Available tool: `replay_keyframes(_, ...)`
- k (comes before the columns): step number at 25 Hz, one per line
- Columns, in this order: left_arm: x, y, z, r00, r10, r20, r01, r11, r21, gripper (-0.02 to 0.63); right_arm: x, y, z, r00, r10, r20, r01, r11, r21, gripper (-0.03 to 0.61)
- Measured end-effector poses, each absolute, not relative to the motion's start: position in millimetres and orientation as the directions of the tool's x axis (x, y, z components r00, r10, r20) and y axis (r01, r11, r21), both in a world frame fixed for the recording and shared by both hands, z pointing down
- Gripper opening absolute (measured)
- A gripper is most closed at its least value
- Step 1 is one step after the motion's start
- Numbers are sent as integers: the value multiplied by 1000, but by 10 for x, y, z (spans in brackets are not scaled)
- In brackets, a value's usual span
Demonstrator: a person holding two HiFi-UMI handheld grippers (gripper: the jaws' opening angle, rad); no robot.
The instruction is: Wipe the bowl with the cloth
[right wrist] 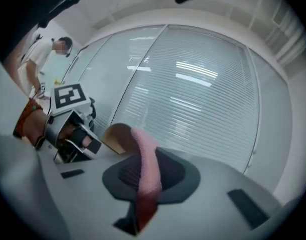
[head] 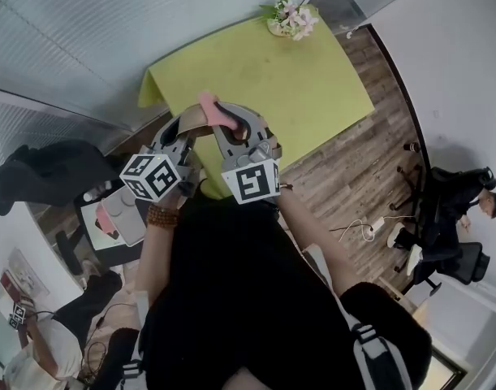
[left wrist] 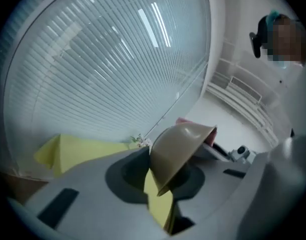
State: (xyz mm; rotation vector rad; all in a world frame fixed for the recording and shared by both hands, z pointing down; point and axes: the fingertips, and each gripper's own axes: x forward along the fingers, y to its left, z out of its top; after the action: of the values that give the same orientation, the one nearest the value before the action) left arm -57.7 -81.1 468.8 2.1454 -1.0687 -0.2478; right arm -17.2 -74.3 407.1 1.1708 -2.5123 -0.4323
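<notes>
In the left gripper view a tan bowl (left wrist: 180, 149) is tipped on its side, its rim clamped between the jaws of my left gripper (left wrist: 160, 184), which is shut on it. My right gripper (right wrist: 150, 186) is shut on a pink cloth (right wrist: 145, 166) that stands up from its jaws and touches the bowl (right wrist: 114, 136). In the head view both grippers, left (head: 185, 128) and right (head: 238, 128), are held close together above the near edge of the yellow-green table (head: 272, 71), with the cloth (head: 215, 108) between them. The bowl's inside is hidden.
A bunch of flowers (head: 292, 19) lies at the table's far corner. A glass wall with blinds runs behind the table. A black chair (head: 45, 173) stands at the left, and a seated person (head: 459, 210) is at the right on the wooden floor.
</notes>
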Motion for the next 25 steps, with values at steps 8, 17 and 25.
replay_keyframes(8,-530,-774,4635,636,-766,-98,-347,-397,850,53,-64,-804,4182,-636,-757,149,-767,642,-13,23)
replay_keyframes(17,-268,-756,4673,589,-734,338,-779,-627,-3,149,-15,-715,4173,-550,-794,260,-406,525,748,20)
replay_keyframes(25,-131,-878,4642,644,-713,277,-760,-557,335,95,207,-764,4264,-536,-814,226,-633,564,531,20)
